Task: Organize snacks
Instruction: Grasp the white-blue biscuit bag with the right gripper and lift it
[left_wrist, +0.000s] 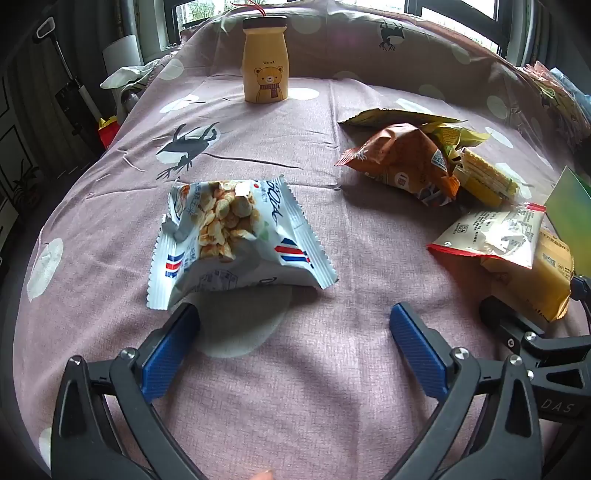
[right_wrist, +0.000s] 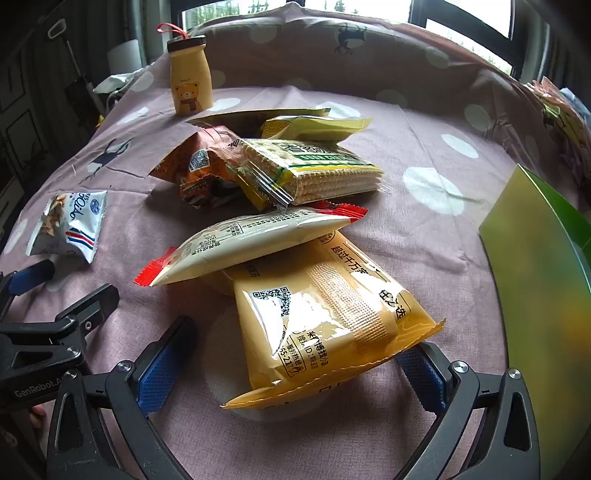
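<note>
A mauve bedspread (left_wrist: 295, 369) with pale dots and deer prints covers the bed, with windows behind and a bear bottle (left_wrist: 265, 61) standing upright at the far side. The snacks lie loose on it: a white bag (left_wrist: 236, 240) of puffed pieces sits alone, just ahead of the left gripper (left_wrist: 295, 325), while the rest form a heap to the right: an orange bag (left_wrist: 402, 162), crackers (right_wrist: 314, 170), a cream pack (right_wrist: 251, 240) with red ends, and under it a yellow pack (right_wrist: 325, 314). A green box (right_wrist: 543, 295) stands at the right edge.

Both grippers have their jaws fully spread and hold nothing. The right gripper (right_wrist: 291, 369) has the yellow pack's near end between its pads, seemingly not yet pinched.

To do the pickup well, I would close on the yellow pack's sealed edge and draw it out low, since the cream pack leans on it and may slide. The left should advance until the white bag's crimped seam sits between the pads.
</note>
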